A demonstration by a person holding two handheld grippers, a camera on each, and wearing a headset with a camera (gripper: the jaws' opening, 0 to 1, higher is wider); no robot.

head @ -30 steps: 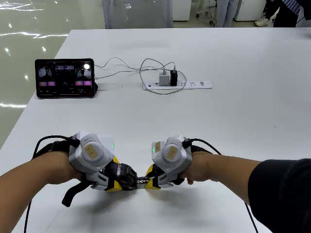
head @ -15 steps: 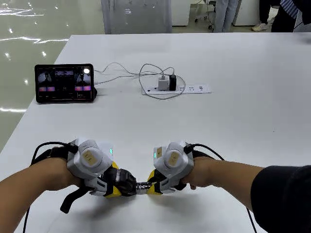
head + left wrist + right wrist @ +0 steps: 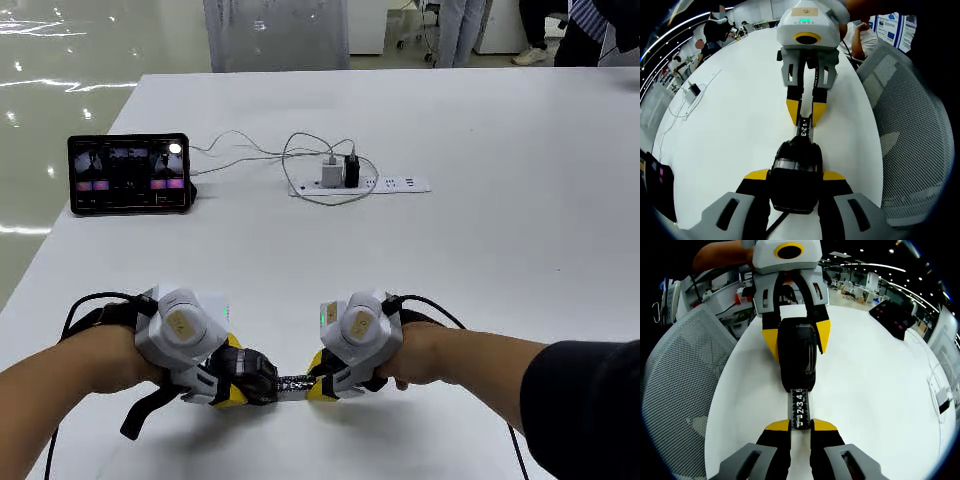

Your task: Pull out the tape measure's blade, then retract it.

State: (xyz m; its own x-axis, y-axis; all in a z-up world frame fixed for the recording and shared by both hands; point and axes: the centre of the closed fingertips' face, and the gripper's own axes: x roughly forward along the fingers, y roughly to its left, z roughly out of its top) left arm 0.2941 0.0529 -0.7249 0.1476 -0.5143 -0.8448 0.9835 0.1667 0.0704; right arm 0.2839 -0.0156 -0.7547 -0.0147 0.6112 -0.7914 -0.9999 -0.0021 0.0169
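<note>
A black tape measure rests just above the white table, and my left gripper is shut on its case. A short length of blade with printed numbers sticks out of the case toward the right. My right gripper is shut on the blade's end, its yellow fingertips pinching it. In the head view the right gripper sits a few centimetres right of the case, with the blade bridging the gap. The left gripper view shows the blade running to the right gripper.
A tablet stands at the table's far left. A power strip with plugs and looping white cables lies behind the middle. A mesh chair is close to the near table edge. People stand in the far background.
The two grippers have drawn slightly apart, so a little more blade shows between case and right gripper. The head camera has tilted a bit.
</note>
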